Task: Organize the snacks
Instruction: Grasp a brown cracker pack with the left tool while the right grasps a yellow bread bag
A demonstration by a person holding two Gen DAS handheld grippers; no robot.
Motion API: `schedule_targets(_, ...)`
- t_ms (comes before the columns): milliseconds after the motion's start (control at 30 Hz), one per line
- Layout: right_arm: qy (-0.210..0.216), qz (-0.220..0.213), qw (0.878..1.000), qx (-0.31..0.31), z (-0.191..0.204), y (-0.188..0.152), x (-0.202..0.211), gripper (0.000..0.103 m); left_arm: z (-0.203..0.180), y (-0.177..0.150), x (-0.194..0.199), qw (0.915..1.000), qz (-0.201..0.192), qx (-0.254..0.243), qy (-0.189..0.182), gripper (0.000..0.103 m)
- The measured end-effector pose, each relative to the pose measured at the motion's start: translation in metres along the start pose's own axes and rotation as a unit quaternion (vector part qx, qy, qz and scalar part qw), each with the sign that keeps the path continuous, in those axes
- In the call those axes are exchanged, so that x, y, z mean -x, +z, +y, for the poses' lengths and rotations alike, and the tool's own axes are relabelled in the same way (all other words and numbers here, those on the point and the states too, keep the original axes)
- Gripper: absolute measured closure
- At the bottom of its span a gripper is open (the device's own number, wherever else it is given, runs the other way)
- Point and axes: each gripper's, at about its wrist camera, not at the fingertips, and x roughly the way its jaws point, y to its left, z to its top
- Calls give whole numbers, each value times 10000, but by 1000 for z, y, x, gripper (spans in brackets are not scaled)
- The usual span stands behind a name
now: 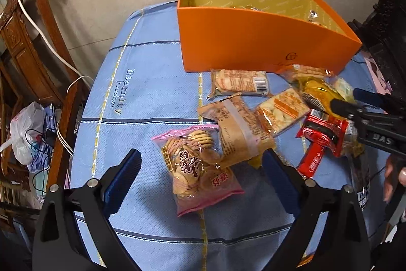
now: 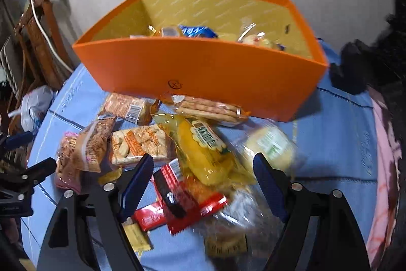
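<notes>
You are mid-way through filling the orange box (image 2: 203, 67): some snacks already lie inside it, and a heap is still loose on the table (image 1: 152, 106) in front of its near wall. Your left gripper (image 1: 200, 169) stands open, astride the pink biscuit bag (image 1: 200, 169), the packet farthest from the box. Your right gripper (image 2: 203, 179) is open too, empty, over the red packet (image 2: 187, 197) and yellow packet (image 2: 203, 151). Next, lower, close on one packet only, then lift clear over the box wall.
</notes>
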Motion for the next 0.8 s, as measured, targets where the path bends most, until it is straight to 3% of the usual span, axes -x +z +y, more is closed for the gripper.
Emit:
schedule_targets(67, 10, 172, 9998, 77, 1, 1, -14, 28, 0, 0, -3, 10000, 32, -4, -13, 9)
schedule_targets(167, -73, 399, 9991, 152, 0, 0, -29, 51, -1, 1, -6, 10000, 43, -79, 14, 9)
schedule_targets(400, 265, 390, 9988, -111, -11, 0, -26, 60, -9, 8, -9, 9998, 77, -198, -8, 9)
schedule_targets(600, 765, -78, 9955, -546, -28, -8, 18, 61, -25, 24, -11, 9993, 68, -326, -140, 9)
schedule_targets(800, 884, -245, 9934, -692, -41, -18, 43, 61, -38, 36, -31, 9988, 337, -247, -237, 9)
